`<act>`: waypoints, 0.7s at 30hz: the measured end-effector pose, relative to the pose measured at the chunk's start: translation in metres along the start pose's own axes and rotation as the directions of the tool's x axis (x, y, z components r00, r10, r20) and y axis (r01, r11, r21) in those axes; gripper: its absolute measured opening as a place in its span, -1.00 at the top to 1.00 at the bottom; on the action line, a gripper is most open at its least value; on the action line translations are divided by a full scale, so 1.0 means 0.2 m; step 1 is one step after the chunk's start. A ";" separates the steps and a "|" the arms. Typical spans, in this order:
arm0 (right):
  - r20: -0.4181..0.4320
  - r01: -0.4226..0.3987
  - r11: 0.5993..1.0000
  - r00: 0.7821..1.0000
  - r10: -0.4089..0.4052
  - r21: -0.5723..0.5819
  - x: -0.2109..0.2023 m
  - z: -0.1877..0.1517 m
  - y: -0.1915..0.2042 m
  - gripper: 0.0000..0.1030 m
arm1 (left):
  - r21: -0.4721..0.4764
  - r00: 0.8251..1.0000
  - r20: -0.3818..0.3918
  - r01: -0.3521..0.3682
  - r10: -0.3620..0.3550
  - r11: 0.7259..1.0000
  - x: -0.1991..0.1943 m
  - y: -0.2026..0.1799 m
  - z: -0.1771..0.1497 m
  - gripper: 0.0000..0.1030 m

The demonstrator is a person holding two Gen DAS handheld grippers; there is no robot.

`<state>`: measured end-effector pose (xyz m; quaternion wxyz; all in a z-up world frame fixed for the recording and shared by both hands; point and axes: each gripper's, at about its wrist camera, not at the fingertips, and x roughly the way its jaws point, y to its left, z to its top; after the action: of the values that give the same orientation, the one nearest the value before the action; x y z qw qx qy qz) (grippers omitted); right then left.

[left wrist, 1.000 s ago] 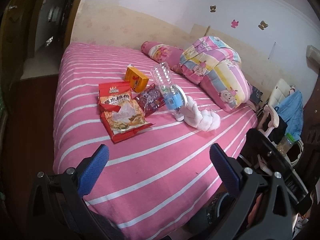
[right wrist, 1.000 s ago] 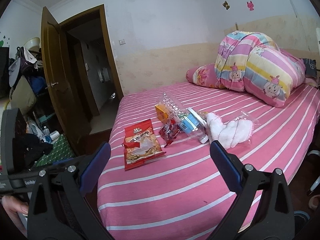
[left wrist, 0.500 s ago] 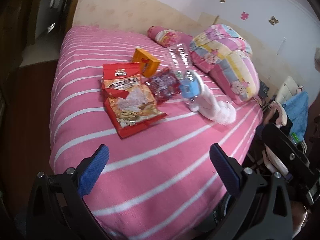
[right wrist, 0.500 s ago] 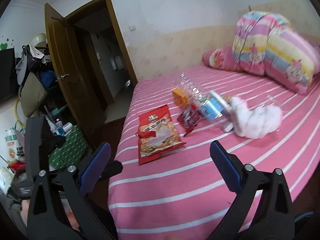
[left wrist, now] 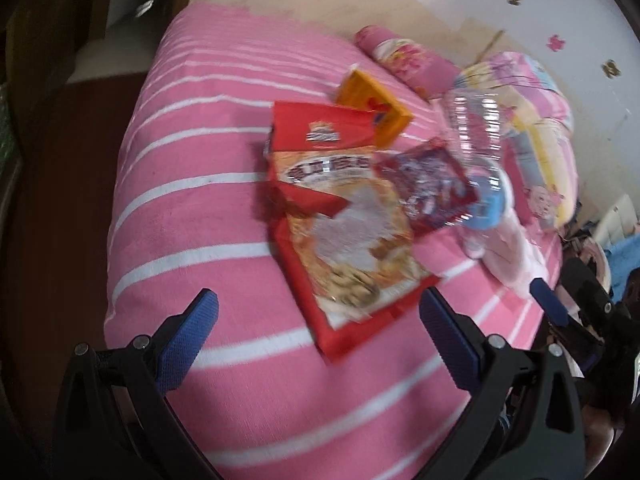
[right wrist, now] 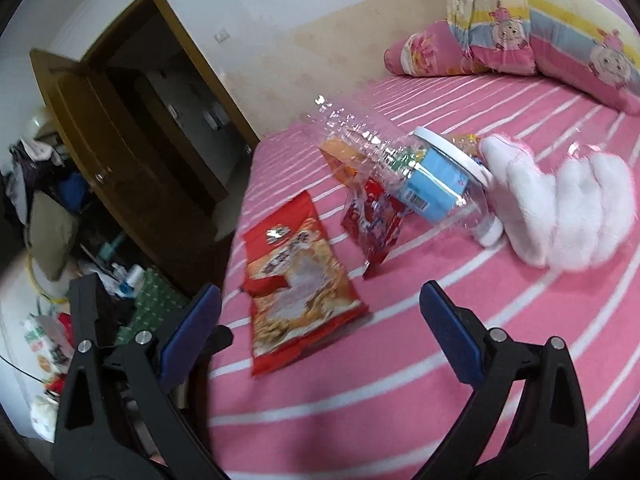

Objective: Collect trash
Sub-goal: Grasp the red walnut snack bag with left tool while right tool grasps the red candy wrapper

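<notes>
Both of your grippers hang over the near part of the bed [left wrist: 192,216], and both hold nothing. Your left gripper [left wrist: 316,318] has its jaws wide apart, and your right gripper [right wrist: 320,310] has its jaws wide apart too.

The trash lies together in the middle of the frame in both views. The big red snack bag [left wrist: 344,224] lies flat on the pink striped cover; in the left wrist view its lower corner comes down between your blue pads. A small dark red wrapper [left wrist: 428,184] lies just beside it on the right and touches it. Behind them, toward the upper middle of the frame, is an orange box [left wrist: 372,104]. A clear plastic bottle [right wrist: 384,160] with a blue label lies on its side, its cap end against a white fluffy cloth [right wrist: 560,208]. In the right wrist view the bottle partly covers the orange box.

In the left wrist view the bed edge runs down the left side of the frame, with dark floor beyond it. Left of the snack bag the cover is free and wide. In the right wrist view the cover in the lower right of the frame is free also. A folded quilt [right wrist: 552,20] and a pink pillow [right wrist: 424,52] sit in the upper right, well apart from the trash. An open brown door [right wrist: 104,148] stands at the left.
</notes>
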<state>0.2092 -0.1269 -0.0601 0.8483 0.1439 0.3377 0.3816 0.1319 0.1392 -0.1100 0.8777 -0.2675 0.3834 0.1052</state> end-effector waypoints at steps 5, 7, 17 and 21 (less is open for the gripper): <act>-0.024 0.015 1.000 1.000 -0.015 -0.024 0.21 0.07 0.00 -0.90 | 0.007 0.998 -0.057 -0.034 0.035 0.999 0.15 0.01 0.08 -0.87; -0.031 0.026 0.999 0.999 -0.026 -0.023 0.29 0.09 -0.01 -0.90 | 0.040 0.997 -0.062 -0.051 0.053 0.998 0.19 -0.01 0.10 -0.87; -0.056 0.095 0.991 0.994 -0.090 0.092 0.62 0.17 -0.16 -0.72 | 0.117 0.988 -0.077 -0.124 0.133 0.985 0.37 -0.10 0.16 -0.86; -0.086 0.130 0.988 0.989 -0.122 0.089 0.71 0.18 -0.18 -0.30 | 0.171 0.980 -0.063 -0.175 0.188 0.970 0.40 -0.16 0.15 -0.45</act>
<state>0.3213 -0.0452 -0.1178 0.8487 0.1468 0.3977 0.3163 0.2184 0.1272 -0.1383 0.8678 -0.1617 0.4478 0.1422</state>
